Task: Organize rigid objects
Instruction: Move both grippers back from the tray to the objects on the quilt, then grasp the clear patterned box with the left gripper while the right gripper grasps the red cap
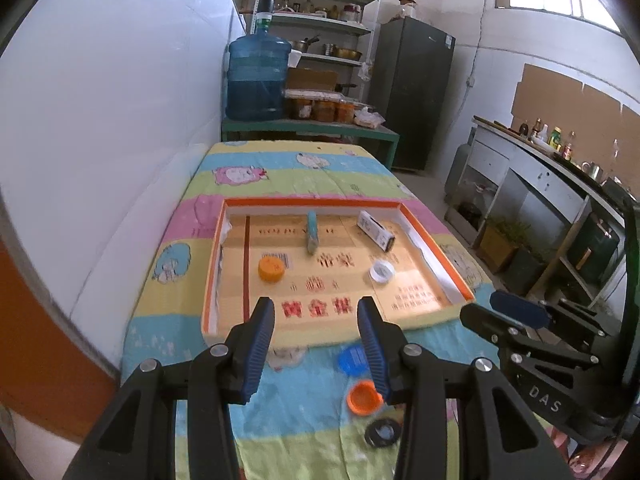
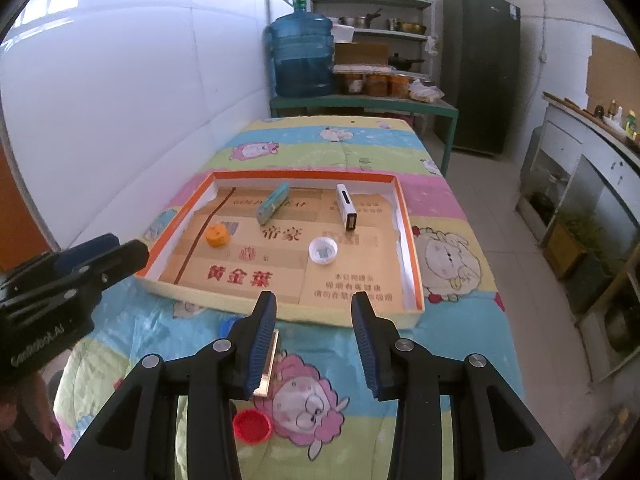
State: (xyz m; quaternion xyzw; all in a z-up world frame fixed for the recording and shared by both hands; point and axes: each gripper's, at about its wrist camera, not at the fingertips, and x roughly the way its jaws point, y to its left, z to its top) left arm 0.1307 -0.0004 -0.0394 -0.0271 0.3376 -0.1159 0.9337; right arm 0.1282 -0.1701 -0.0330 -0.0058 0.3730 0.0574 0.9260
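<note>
A shallow orange-edged box lies flat on a table with a bright cartoon sheep blanket. Inside the box are four things. An orange bottle cap sits on the left. A white bottle cap sits nearer the right. A light blue bar lies at the far side, near the middle. A small white box with a black end lies at the far right.

The left gripper hangs over the near edge of the box. Its jaws are wide apart and hold nothing. Just by it on the blanket lie a blue cap, an orange cap and a black ring-shaped lid.

The right gripper is also spread wide and holds nothing. A thin gold-coloured bar lies on the blanket, close beside its left finger. A red cap lies on the blanket, nearer than the bar.

A big blue water jug stands on a green table far behind.
</note>
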